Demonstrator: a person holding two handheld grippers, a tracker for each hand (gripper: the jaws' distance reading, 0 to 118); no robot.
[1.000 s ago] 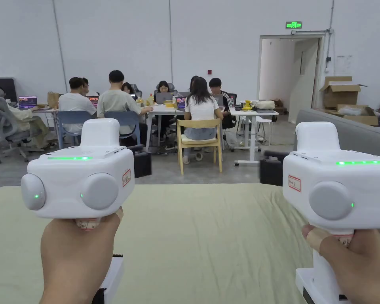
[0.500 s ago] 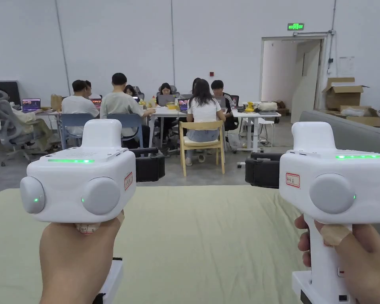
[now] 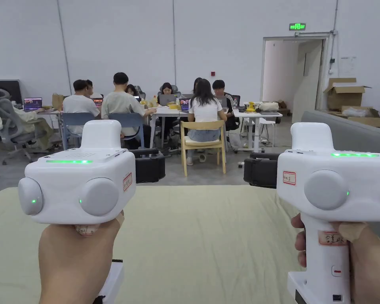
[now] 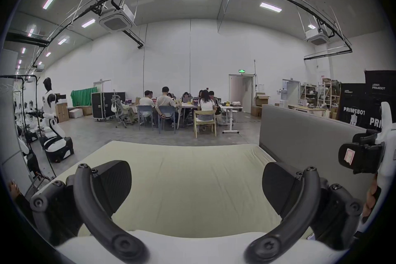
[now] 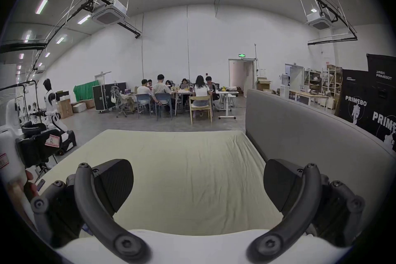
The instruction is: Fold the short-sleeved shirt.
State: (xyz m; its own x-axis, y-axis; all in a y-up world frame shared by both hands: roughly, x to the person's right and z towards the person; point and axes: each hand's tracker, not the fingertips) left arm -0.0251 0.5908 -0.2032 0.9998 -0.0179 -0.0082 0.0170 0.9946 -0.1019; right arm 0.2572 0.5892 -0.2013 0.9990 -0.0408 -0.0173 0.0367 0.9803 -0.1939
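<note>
The left gripper (image 4: pixel 196 185) and right gripper (image 5: pixel 198 185) are both held up over the pale green bed (image 3: pixel 209 237), jaws wide apart and holding nothing. The shirt may lie lower down, below the frame; I cannot tell which hand is nearer.

A wide bed (image 3: pixel 209 237) covered by a pale yellow-green sheet (image 4: pixel 192 183) stretched away toward the room, its far edge ending at a bare grey concrete floor (image 3: pixel 201 174). The sheet lay flat with only faint creases running lengthwise, and its cloth was bare across the part in view. Along the bed's right side stood a grey padded panel (image 5: pixel 300 135), apparently touching the mattress edge, though the join was hard to make out.
</note>
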